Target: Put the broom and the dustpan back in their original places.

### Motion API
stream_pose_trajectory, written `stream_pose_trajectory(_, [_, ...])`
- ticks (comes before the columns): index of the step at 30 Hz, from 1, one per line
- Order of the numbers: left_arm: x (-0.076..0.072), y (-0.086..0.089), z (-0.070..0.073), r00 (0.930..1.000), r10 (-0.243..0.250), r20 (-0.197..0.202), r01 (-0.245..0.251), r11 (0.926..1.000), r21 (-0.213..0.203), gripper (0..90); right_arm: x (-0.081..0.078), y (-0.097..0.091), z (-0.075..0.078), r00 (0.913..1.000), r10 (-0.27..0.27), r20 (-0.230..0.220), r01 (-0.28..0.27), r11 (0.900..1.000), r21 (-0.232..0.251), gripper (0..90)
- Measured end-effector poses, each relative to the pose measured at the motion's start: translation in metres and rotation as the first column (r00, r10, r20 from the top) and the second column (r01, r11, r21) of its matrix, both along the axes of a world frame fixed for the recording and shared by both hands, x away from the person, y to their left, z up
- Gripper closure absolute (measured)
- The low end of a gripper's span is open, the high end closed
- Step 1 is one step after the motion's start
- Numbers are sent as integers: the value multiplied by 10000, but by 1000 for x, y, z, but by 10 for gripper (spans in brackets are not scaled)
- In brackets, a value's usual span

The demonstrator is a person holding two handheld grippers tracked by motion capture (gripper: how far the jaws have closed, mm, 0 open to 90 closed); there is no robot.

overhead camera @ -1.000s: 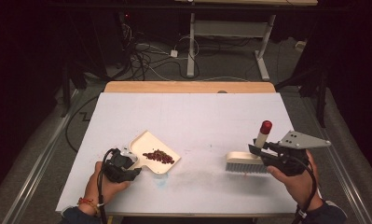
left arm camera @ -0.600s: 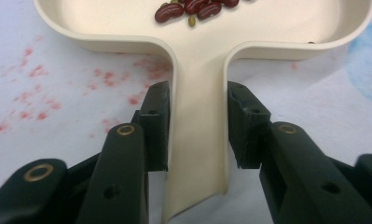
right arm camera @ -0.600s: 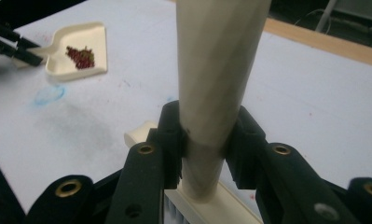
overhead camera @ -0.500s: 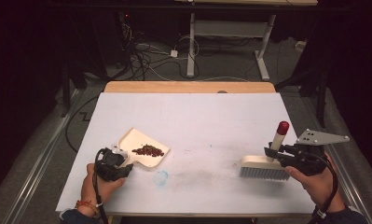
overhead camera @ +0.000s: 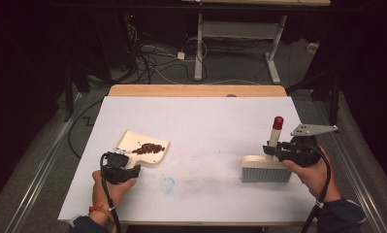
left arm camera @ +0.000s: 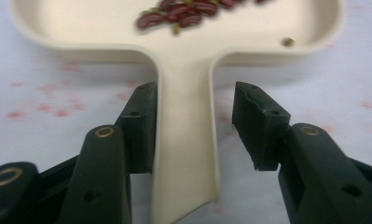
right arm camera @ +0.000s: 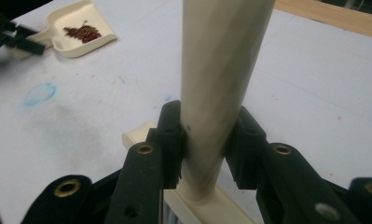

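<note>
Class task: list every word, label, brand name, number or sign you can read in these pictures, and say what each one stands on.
None: no readable text in any view.
The cream plastic dustpan with dark red beans is unmarked.
The cream brush with the red-tipped handle is unmarked.
The blue ring smudge on the white table is a stain.

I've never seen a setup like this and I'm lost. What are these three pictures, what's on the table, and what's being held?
A person at a white table works with a hand-held gripper in each hand. One camera looks down from above; one rides on each gripper, looking along its black jaws. The left hand-held gripper has just been opening: its jaws stand around the handle of a cream dustpan holding red beans, with a gap on one side. The right hand-held gripper is clamped on the upright handle of a brush standing on the table.
</note>
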State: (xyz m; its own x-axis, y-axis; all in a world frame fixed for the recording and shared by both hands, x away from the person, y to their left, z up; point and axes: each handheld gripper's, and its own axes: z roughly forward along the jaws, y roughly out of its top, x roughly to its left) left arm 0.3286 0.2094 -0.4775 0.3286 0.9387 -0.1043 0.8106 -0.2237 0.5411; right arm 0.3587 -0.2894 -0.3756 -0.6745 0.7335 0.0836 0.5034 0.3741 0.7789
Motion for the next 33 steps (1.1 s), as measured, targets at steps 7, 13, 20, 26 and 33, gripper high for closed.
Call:
stream_pose_trajectory(7, [-12,-5,5,9953,-849,457,847,9964,61,401,31,5,-9,9965,-798,-243,799,9968,3,661])
stream_pose_trajectory(13, [-36,5,21,9307,-2157,2955,2199,9753,192,269,56,10,-22,9883,-1492,-323,1480,9883,-376,630])
stream_pose_trajectory(20, [-45,12,12,9099,-2647,3195,2674,9629,363,214,75,16,-37,9729,-2305,-210,2278,9696,-895,597])
stream_pose_trajectory(26, [-43,12,9,9109,-2620,3189,2622,9641,429,215,71,17,-37,9668,-2501,531,2530,9658,-570,552])
stream_pose_trajectory(33, [-44,12,13,9021,-2556,3478,2472,9665,693,215,67,15,-37,9629,-2446,1144,2491,9681,-260,529])
